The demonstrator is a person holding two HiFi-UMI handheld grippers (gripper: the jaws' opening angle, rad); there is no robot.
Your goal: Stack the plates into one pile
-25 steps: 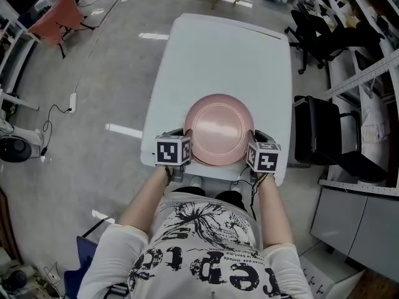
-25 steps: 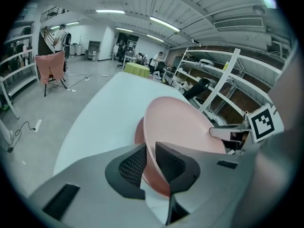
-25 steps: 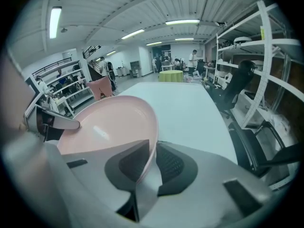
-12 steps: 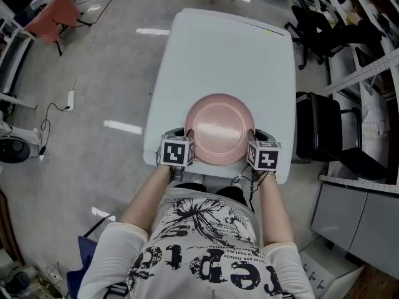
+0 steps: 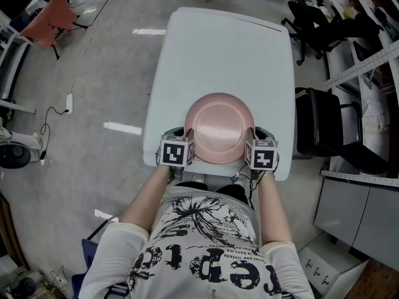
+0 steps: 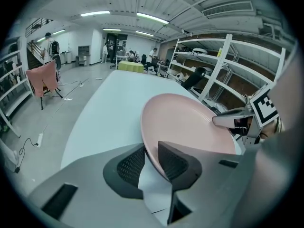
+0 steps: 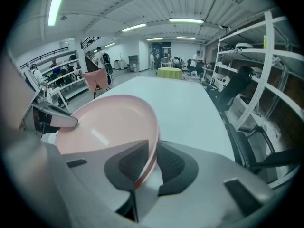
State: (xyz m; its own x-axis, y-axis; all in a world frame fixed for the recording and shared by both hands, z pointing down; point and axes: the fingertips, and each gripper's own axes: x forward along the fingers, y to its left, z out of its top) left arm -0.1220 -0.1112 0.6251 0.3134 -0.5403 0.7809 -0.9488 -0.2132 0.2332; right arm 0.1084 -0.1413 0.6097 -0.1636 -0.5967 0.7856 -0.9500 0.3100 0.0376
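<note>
While the pink plate (image 5: 219,128) sits at the near end of the white table (image 5: 224,48), in the lower middle of the head view, a gripper flanks it on each side. The left gripper (image 6: 151,152), at the plate's lower left, has just been opening its jaws. The rim stands between them, with a gap at the outer pad. The right gripper (image 7: 153,156), at the lower right, pinches the opposite rim between its pads.

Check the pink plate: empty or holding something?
Empty. The pink plate shows a bare glossy inside in the head view and both gripper views.
</note>
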